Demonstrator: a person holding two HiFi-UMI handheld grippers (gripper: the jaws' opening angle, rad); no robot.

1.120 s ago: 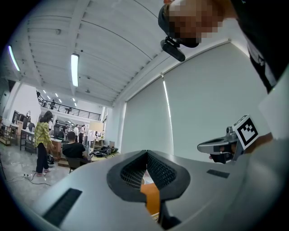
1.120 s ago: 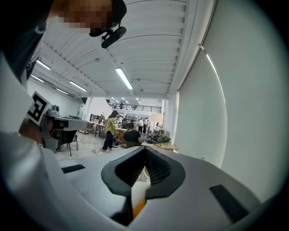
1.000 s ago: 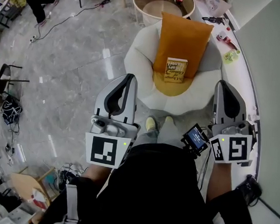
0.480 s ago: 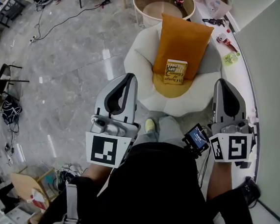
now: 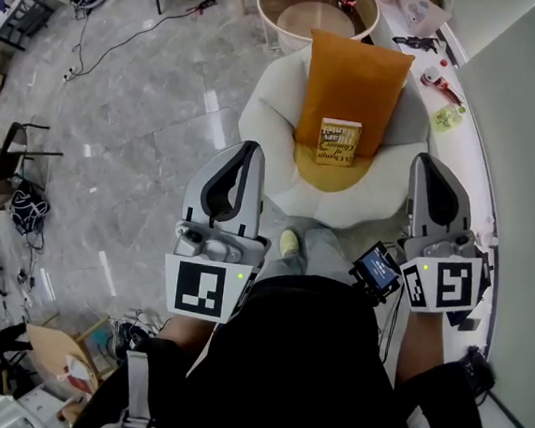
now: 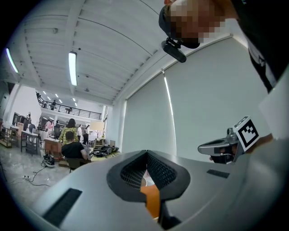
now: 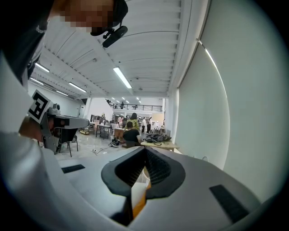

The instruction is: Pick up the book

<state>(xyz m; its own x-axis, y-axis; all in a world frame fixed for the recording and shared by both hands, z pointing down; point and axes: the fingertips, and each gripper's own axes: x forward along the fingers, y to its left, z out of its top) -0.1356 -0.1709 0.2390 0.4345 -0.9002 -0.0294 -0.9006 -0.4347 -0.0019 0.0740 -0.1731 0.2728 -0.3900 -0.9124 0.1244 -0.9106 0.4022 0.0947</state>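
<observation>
The yellow paperback book (image 5: 338, 142) is leaning on the orange fabric cushion (image 5: 354, 76) in the white padded armchair (image 5: 267, 124), sitting slightly lower in view than a second ago. The left gripper (image 5: 248, 147) and right gripper (image 5: 428, 161) are staying clenched, empty.

Book (image 5: 338, 142) and armchair (image 5: 267, 119) — slightly nearer than a second ago

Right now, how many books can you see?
1. The book stands upright on the white chair, leaning against the orange cushion. More could be hidden in the cluttered room behind, where things are too small to tell.
</observation>
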